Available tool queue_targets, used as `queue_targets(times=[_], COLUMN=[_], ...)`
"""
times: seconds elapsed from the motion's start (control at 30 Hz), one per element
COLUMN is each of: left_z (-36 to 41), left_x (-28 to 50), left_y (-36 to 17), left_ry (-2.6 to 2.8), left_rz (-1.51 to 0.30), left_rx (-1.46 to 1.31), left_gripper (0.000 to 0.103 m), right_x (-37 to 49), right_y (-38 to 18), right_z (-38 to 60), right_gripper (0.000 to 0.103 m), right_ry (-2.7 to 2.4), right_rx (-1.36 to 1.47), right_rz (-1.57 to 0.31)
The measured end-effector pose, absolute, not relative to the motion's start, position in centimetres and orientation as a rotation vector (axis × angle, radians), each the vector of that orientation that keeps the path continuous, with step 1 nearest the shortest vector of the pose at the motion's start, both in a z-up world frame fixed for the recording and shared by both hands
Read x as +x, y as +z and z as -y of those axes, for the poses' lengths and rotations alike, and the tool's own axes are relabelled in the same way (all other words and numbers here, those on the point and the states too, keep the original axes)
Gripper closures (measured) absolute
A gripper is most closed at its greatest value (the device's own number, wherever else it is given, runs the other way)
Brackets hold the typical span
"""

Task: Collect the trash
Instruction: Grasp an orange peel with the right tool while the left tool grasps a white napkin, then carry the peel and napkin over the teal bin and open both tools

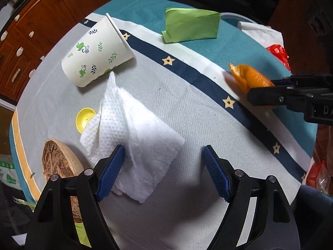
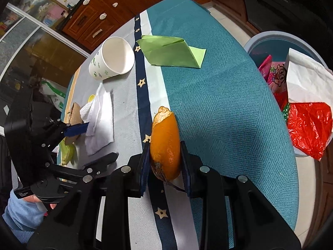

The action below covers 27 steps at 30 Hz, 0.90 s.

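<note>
Right now the right gripper is clamped on the orange peel, pads pressing both its long sides. The peel's long axis runs along the fingers, torn pale tip pointing away from the camera, above the tablecloth's navy star stripe. The left gripper has its jaws wide apart over the white paper towel; one blue pad sits at the towel's edge, the other is off it and nothing is gripped. The towel lies crumpled, long axis running from the gripper toward the paper cup. The cup lies tipped on its side just past the towel. Beyond the towel, well apart, is a folded green paper. The yellow cap touches the towel's side, with the wooden bowl near. The bin of wrappers stands off the table edge.
</note>
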<state>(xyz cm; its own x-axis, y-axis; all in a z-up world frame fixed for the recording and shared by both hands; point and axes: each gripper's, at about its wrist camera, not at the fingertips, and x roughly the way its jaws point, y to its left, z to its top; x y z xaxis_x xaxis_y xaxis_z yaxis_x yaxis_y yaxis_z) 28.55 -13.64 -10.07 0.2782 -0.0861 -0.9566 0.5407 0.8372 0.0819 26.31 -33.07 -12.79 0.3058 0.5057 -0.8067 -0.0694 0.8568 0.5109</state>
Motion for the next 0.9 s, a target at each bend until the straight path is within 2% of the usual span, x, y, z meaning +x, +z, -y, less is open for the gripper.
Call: queue_targets(times=[0.03, 0.07, 0.1, 0.13, 0.17, 0.33, 0.53, 0.73, 0.9], left_z=[13.4, 13.2, 13.1, 13.0, 12.9, 13.4, 16.1, 22.2, 28.3], left_x=[28.6, 28.6, 28.6, 28.7, 28.7, 28.0, 26.1, 25.2, 25.4], left_y=[-9.8, -9.7, -9.4, -9.2, -9.0, -7.3, -2.8, 0.5, 0.8], left_ry=[-0.433, -0.426, -0.419, -0.421, -0.440, -0.440, -0.514, -0.610, -0.704], left_rz=[-1.218, -1.194, -1.178, -1.172, -1.182, -1.151, -1.065, -1.007, -1.011], left_rx=[0.428, 0.427, 0.436, 0.435, 0.408, 0.348, 0.310, 0.314, 0.322], left_gripper=[0.031, 0.053, 0.064, 0.085, 0.095, 0.096, 0.096, 0.095, 0.095], right_x=[26.3, 26.2, 26.2, 26.1, 26.0, 25.3, 24.5, 24.0, 24.4], right_y=[-12.9, -12.9, -12.9, -12.9, -12.9, -12.8, -11.1, -7.8, -5.9], right_z=[33.2, 33.4, 33.5, 33.7, 33.8, 34.9, 37.7, 43.6, 48.3], right_gripper=[0.077, 0.077, 0.077, 0.077, 0.077, 0.077, 0.077, 0.077, 0.077], right_ry=[0.402, 0.404, 0.406, 0.407, 0.408, 0.394, 0.362, 0.272, 0.202], right_rx=[0.434, 0.441, 0.447, 0.451, 0.451, 0.472, 0.499, 0.525, 0.540], right_rz=[-1.206, -1.205, -1.205, -1.206, -1.206, -1.200, -1.152, -1.067, -1.024])
